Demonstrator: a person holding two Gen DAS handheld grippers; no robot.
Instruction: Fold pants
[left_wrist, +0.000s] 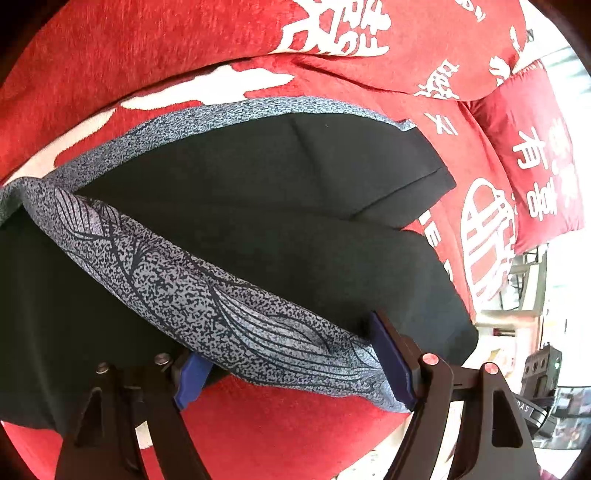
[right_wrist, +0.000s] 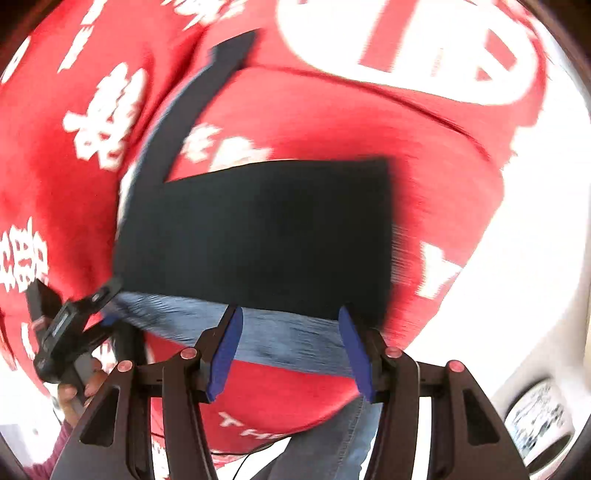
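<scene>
Black pants (left_wrist: 277, 192) with a grey-blue patterned side stripe (left_wrist: 184, 288) lie folded on a red cloth (left_wrist: 110, 55) printed with white characters. My left gripper (left_wrist: 291, 371) is open, its blue pads astride the near end of the stripe. In the right wrist view, blurred by motion, the pants (right_wrist: 258, 229) form a dark rectangle with one strip running up and left. My right gripper (right_wrist: 291, 354) is open above the stripe (right_wrist: 288, 339) along the near edge. The left gripper (right_wrist: 66, 332) shows at the stripe's left end, held by a person's hand (right_wrist: 70, 398).
The red cloth (right_wrist: 332, 122) drapes over a rounded surface and falls off at the near edge. A person's jeans leg (right_wrist: 343, 435) stands below it. A second red printed fold (left_wrist: 535, 155) hangs at the right, with dark equipment (left_wrist: 539, 373) beyond. A white round object (right_wrist: 539, 417) sits low right.
</scene>
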